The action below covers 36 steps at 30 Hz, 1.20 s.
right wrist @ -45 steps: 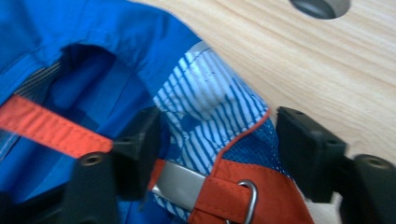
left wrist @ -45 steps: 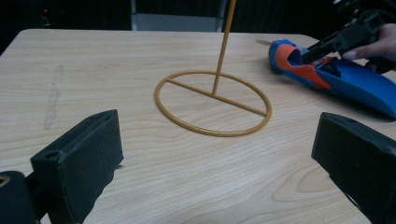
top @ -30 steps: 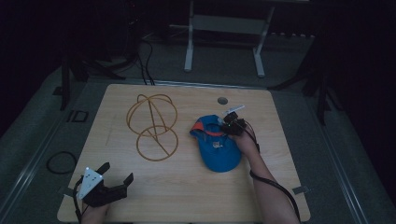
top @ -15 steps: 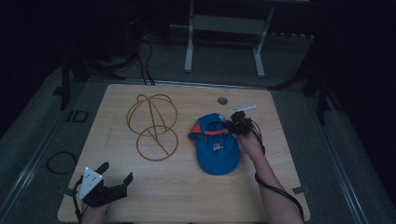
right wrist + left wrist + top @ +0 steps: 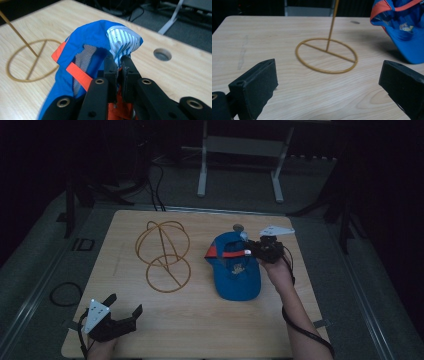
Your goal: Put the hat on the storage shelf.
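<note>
High view: pale wood table [image 5: 165,330] in a dark room, grey floor, metal stand legs [image 5: 202,165] behind. Right gripper [image 5: 250,248] clamped on blue cap [image 5: 235,275], raised at table's right-centre. Left gripper [image 5: 125,307] near the front-left corner.
Left gripper view: jaws wide apart, nothing btwn; wire stand [image 5: 327,55] ahead.
Right gripper view: jaws pinch cap fabric; round hole [image 5: 162,54] in tabletop.

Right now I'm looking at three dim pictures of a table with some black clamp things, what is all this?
A person sits at a wooden table with a hand-held two-jaw gripper in each hand. One picture looks down from above; the other two come from cameras riding on the grippers, looking along their black jaws. On the table stands a wire hat stand. The right gripper is shut on the edge of a blue cap with orange trim, holding that end up. The left gripper rests open near the front edge, holding nothing.
</note>
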Tool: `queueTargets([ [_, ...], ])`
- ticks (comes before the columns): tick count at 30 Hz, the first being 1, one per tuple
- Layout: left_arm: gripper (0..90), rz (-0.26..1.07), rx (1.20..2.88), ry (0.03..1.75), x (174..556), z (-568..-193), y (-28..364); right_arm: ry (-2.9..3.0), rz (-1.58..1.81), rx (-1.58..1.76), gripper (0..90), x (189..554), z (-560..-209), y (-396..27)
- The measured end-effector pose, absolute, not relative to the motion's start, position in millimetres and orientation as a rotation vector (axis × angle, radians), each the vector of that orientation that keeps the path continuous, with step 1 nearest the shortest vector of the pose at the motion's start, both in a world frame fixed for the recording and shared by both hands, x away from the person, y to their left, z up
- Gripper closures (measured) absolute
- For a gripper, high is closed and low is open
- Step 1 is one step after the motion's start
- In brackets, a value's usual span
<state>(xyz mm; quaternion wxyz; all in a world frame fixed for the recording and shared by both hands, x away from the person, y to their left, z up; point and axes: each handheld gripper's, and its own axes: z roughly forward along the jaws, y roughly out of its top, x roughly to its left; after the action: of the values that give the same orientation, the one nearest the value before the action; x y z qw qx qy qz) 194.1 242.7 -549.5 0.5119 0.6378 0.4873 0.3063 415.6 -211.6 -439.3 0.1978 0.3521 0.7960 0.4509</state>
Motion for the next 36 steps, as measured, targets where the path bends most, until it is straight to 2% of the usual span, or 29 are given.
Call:
queueTargets([
  [7,2.4,0.696,1.541,1.177,192.7,-532.6,237.2,2.166,1.354,0.924,84.8,388.7,-404.3,-225.1],
  [15,2.4,0.712,1.485,1.162,183.8,-487.4,231.4,2.135,1.389,0.878,84.8,367.8,-385.9,-236.2],
  [25,2.4,0.698,1.543,1.003,191.5,-418.5,207.4,2.12,1.465,0.822,84.8,344.3,-369.2,-240.2],
  [30,2.5,0.682,1.56,0.94,197.9,-397.5,193.4,2.116,1.473,0.798,84.8,338.6,-363.5,-239.8],
  [36,3.8,0.611,1.602,0.833,208.3,-373.0,155.1,2.106,1.487,0.775,84.8,330.6,-355.7,-240.9],
])
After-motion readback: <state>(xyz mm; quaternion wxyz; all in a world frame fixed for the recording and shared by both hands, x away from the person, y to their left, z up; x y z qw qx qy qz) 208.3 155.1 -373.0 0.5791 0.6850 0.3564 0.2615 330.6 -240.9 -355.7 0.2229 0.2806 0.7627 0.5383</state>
